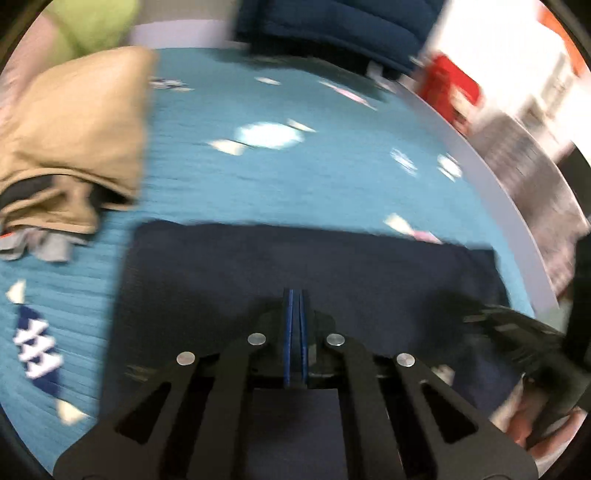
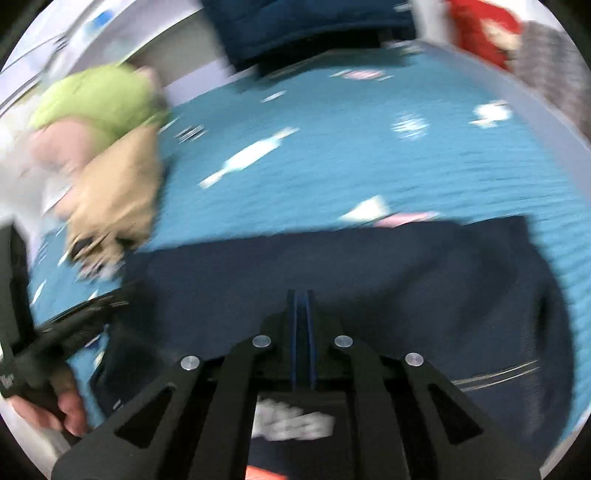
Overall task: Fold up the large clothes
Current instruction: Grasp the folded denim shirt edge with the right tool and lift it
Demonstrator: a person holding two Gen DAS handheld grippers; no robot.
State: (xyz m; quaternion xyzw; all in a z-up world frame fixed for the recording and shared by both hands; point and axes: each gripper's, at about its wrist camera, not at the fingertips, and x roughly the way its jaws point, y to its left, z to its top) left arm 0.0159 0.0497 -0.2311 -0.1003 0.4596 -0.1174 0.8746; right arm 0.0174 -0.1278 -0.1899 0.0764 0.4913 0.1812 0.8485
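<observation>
A navy garment point(image 1: 258, 258) lies flat in a wide band across the teal patterned bedspread point(image 1: 295, 184); the right wrist view shows it too point(image 2: 369, 266), with a white print point(image 2: 291, 421) near the camera. My left gripper point(image 1: 295, 291) hovers over its middle, blue pads pressed together, no cloth visibly between them. My right gripper point(image 2: 303, 293) is likewise over the garment with its jaws together and nothing seen in them. Each view catches the other gripper at its edge, held in a hand point(image 1: 535, 424) point(image 2: 66, 406). Both pictures are blurred.
A tan garment pile point(image 1: 74, 140) point(image 2: 118, 192) sits at the left, a green one point(image 2: 96, 99) behind it. A dark blue folded item point(image 1: 332, 26) lies at the far side. The bed's white edge point(image 1: 498, 192) curves along the right, with a red item point(image 1: 450, 88) beyond it.
</observation>
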